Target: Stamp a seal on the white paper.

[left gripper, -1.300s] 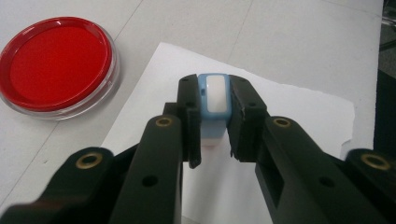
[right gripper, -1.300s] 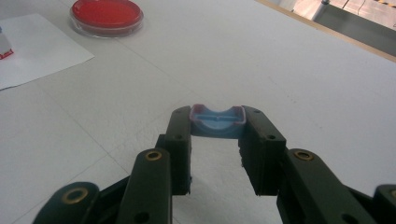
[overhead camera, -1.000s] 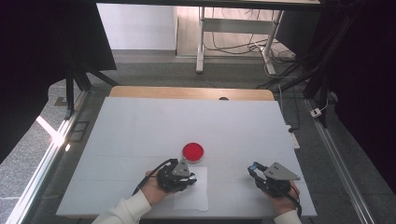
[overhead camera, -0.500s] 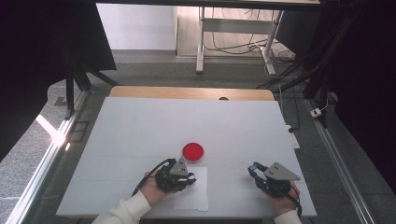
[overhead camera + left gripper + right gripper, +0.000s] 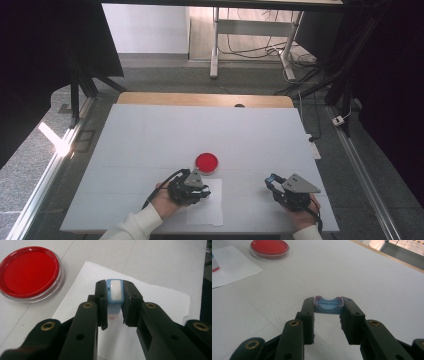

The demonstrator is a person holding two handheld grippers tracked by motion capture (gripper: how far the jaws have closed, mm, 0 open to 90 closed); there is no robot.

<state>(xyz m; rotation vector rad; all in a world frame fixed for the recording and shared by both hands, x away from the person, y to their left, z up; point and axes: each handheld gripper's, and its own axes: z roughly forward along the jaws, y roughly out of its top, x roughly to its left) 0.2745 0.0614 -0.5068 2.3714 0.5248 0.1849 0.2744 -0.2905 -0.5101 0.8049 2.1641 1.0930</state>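
- High view: white table [image 5: 150, 135] with a sheet of paper [image 5: 207, 212] near its front edge. Landmark: the red ink pad [image 5: 206, 162], a round dish lying just beyond the paper's far edge.
- High view: left gripper [image 5: 196, 191] is held in a hand over the paper's near-left part, just in front of the red ink pad. Right gripper [image 5: 272, 182] is held in the other hand well to the right of the pad, off the paper. What either one grasps is too small to tell here.
- Left gripper view: supplies what the high view lacks. The jaws are clenched on a light blue stamp [image 5: 114, 293] with a white top panel, pinched from both sides. The stamp stands upright between the jaws, its lower end down at the paper, with a faint red trace at its base. The red ink pad sits up and to the left of the stamp, apart from it, on bare table beside the paper's edge.
- Right gripper view: the jaws are clenched on a small blue stamp cap [image 5: 328, 305], hollow side up, with a reddish rim, held between the jaw tips above bare table. The red ink pad lies far off at upper left; the paper's corner lies left, with a bit of the stamp at the frame edge.
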